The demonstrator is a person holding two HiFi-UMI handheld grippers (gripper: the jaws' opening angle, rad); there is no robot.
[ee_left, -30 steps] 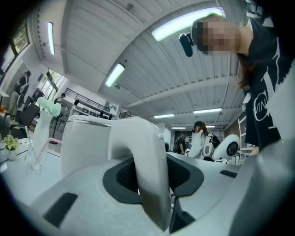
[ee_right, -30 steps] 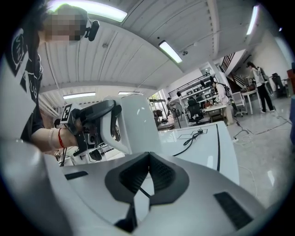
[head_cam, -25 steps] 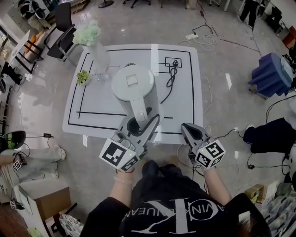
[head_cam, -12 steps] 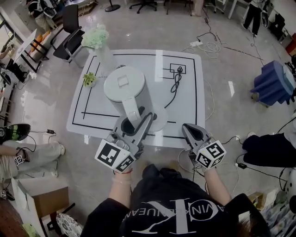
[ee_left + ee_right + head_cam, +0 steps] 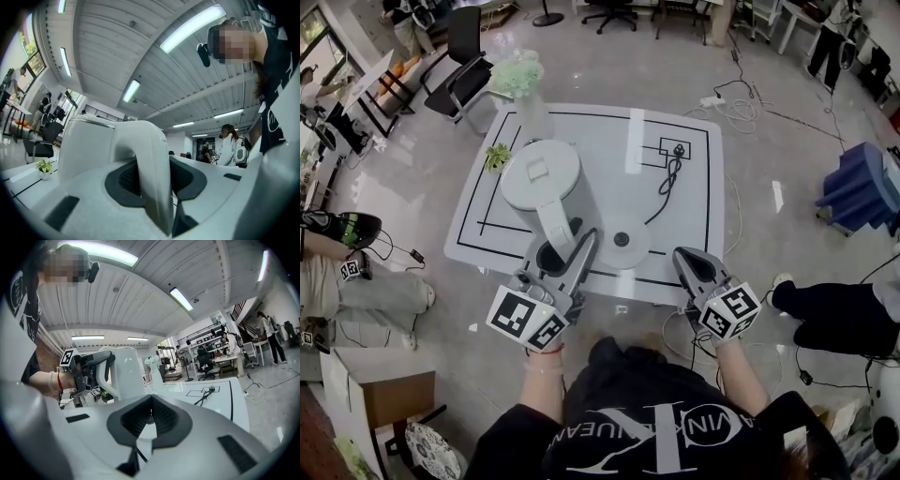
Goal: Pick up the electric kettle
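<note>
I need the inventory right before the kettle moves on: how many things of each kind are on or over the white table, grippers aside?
Electric kettle: 1
Kettle base: 1
Vase of flowers: 1
Small potted plant: 1
Total: 4

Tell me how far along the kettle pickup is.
Done: the left gripper is shut on the kettle handle, and the kettle is off its round base, bare on the table. In hand: the lift, kettle apparently aloft. Left: little, it seems; the right gripper is shut, empty.
</note>
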